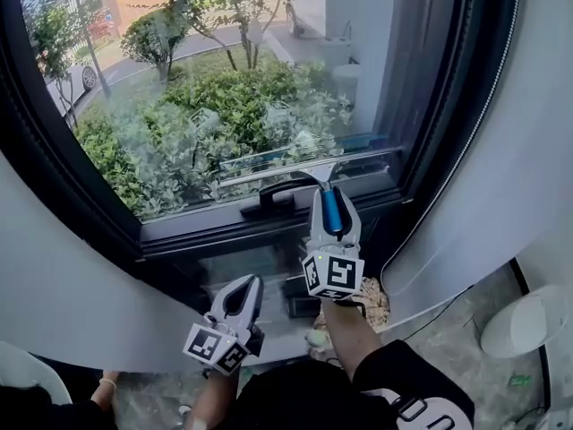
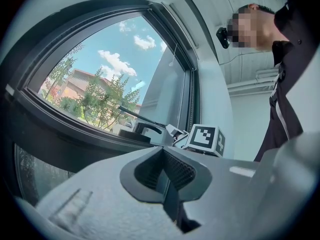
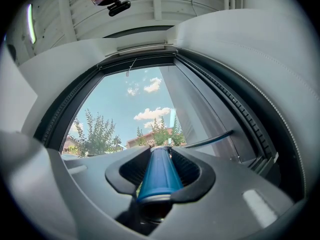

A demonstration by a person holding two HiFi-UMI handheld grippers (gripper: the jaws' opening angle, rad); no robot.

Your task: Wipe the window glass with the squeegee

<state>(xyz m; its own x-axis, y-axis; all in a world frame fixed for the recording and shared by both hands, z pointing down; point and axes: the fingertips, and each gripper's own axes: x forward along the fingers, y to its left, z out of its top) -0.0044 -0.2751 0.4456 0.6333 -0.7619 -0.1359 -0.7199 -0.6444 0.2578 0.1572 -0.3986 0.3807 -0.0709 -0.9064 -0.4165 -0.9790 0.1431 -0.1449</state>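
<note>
Your right gripper [image 1: 330, 201] clamps the squeegee [image 1: 277, 170] by its blue handle [image 1: 332, 215], with the blade low on the window glass [image 1: 224, 88], just above the bottom frame [image 1: 224, 227]. It looks light and stiff, but the smooth handle may twist, so hold it mid-handle. Your left gripper [image 1: 247, 287] hangs near, its jaws together and empty.

In the right gripper view the squeegee [image 3: 159, 176] shows only its blue handle and a thin blade strip at centre right; the jaws hide its head. A white object [image 1: 528, 321] at the head view's lower right is cut off.
</note>
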